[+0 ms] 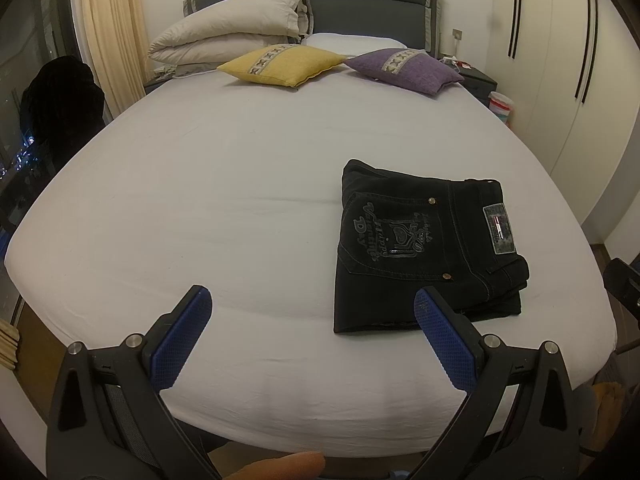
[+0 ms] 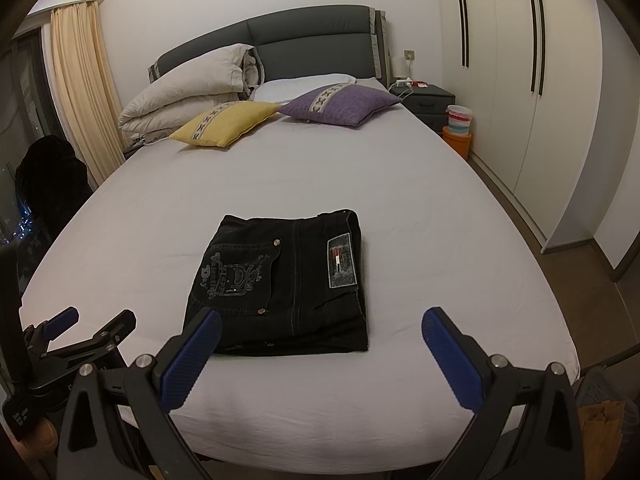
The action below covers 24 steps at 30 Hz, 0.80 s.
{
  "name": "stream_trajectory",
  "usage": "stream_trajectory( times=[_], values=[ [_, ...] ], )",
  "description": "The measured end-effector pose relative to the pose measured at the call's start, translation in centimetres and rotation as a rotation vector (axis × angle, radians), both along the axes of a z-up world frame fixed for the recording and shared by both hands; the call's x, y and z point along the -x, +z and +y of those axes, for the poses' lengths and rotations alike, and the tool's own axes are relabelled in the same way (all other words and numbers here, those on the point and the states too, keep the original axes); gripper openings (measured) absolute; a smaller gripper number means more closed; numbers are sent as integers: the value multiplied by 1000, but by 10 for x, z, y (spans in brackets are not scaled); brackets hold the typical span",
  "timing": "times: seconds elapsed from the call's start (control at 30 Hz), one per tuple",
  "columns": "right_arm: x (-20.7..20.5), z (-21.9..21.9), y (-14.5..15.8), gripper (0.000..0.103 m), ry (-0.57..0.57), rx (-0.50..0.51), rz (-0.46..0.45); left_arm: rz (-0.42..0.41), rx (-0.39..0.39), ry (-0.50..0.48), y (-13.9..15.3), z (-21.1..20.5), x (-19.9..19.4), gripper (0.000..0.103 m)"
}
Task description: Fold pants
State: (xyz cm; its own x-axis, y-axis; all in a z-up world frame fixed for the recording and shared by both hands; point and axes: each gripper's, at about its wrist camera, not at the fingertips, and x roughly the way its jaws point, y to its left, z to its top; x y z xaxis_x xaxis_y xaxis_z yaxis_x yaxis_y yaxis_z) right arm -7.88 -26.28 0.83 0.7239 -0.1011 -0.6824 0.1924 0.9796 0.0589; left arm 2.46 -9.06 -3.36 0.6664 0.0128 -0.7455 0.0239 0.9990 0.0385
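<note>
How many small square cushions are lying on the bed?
2. The yellow square fabric cushion lies near the headboard beside the folded beige duvet; the purple square fabric cushion lies to its right, nearer the dark nightstand. More may be hidden behind the duvet.

pants (image 1: pixel 424 248) pocket: "Happy Valentine Day"

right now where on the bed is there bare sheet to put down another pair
Widest bare patch: the bed sheet between the folded black pants and the yellow cushion and purple cushion. More bare sheet left of the pants, ahead of the left gripper. It is crowded at the headboard, where the cushions and folded duvet sit.
</note>
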Motion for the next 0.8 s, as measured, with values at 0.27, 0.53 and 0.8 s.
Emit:
stream_trajectory(
  times=[0.27, 0.53, 0.8],
  values=[
    [1, 1, 0, 103, 1, 0, 2, 2, -1, -1, 0, 1, -1, 103],
    [2, 1, -1, 103, 1, -1, 4, 6, 1, -4, -1, 2, -1, 103],
    [5, 3, -2, 103, 2, -2, 8, 3, -2, -7, 0, 5, -2, 103]
  ],
)
